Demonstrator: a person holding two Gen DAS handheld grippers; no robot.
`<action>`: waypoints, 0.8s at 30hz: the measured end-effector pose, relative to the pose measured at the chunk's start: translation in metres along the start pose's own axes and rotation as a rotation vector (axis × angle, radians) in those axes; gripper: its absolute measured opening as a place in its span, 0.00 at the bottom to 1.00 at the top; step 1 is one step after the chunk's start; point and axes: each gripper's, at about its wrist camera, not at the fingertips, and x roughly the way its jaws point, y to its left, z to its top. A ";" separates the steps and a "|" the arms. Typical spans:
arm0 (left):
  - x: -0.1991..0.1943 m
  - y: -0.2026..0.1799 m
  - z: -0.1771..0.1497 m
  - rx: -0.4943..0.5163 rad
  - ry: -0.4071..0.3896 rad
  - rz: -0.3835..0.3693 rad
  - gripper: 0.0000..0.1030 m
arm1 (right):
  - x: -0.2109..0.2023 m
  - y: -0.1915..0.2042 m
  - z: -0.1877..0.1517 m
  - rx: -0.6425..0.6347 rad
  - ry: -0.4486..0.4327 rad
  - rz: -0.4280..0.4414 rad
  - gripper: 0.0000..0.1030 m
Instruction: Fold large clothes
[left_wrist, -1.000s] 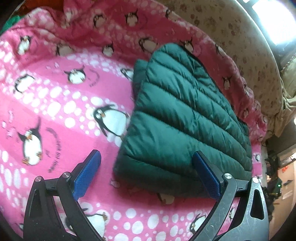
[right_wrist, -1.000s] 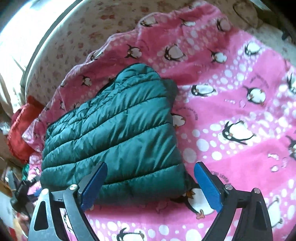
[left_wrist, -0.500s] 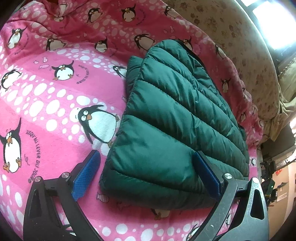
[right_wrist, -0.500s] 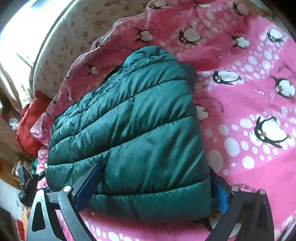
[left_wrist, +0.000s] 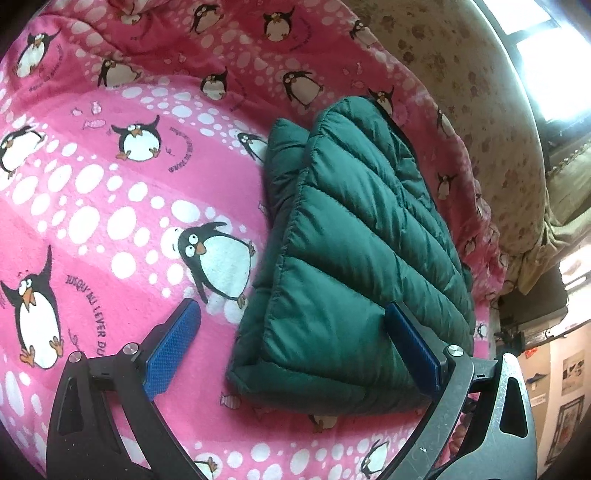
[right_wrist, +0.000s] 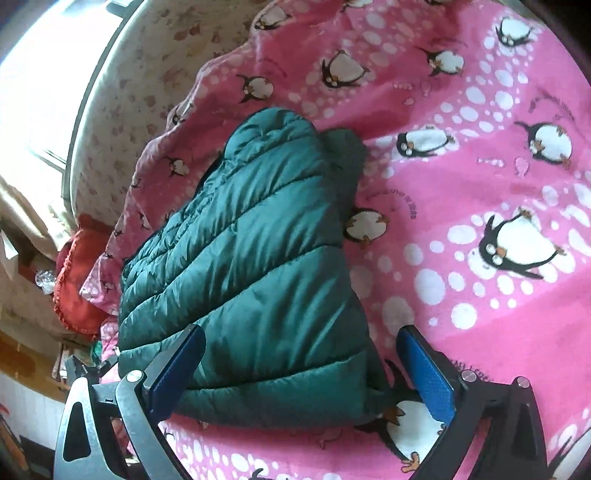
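A folded green puffer jacket (left_wrist: 354, 266) lies on a pink penguin blanket (left_wrist: 110, 206); the left tool (left_wrist: 291, 339) hangs spread wide over its near corner.

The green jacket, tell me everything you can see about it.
The green jacket is a dark, quilted puffer with shiny, nylon-looking fabric and stitched horizontal channels. It lies folded into a thick bundle with stacked layers on the pink penguin blanket. Its near edge sits between the open blue pads of both hand-held grippers, ungripped.
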 end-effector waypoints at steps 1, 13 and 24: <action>0.001 -0.001 0.000 0.007 -0.003 0.003 0.97 | 0.001 0.000 0.000 -0.002 0.000 -0.002 1.00; 0.026 -0.013 0.006 0.053 0.025 -0.004 0.99 | 0.021 0.016 0.002 -0.098 0.048 0.036 1.00; 0.034 -0.022 0.006 0.120 0.075 -0.036 0.93 | 0.017 0.007 0.005 -0.073 -0.008 0.095 0.75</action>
